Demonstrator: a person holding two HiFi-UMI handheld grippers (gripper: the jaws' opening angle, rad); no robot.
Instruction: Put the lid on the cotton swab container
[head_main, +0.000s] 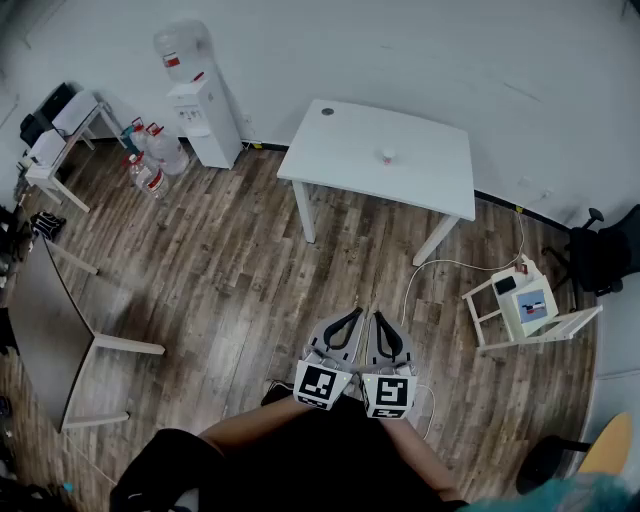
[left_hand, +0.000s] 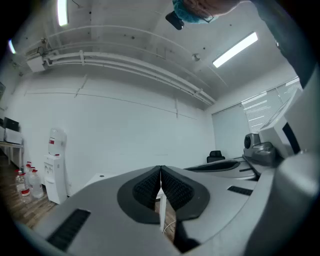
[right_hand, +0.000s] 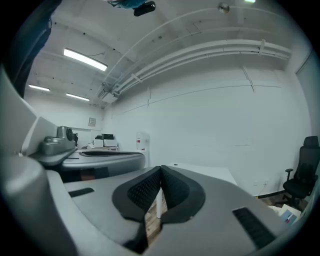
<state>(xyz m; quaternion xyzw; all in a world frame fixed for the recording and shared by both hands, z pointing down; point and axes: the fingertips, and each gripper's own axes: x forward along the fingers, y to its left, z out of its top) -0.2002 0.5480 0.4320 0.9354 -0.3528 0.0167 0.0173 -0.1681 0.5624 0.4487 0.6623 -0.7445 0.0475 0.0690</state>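
Observation:
Across the wooden floor stands a white table. A small pale container sits near its middle, and a small dark round thing lies by its far left corner; both are too small to make out. My left gripper and right gripper are held side by side close to the person's body, far from the table and pointing toward it. In the left gripper view the left gripper has its jaws pressed together with nothing between them. In the right gripper view the right gripper is also shut and empty.
A water dispenser stands by the back wall with several water bottles beside it. A grey table is at the left. At the right are a small white stand with a box, a black office chair and a white floor cable.

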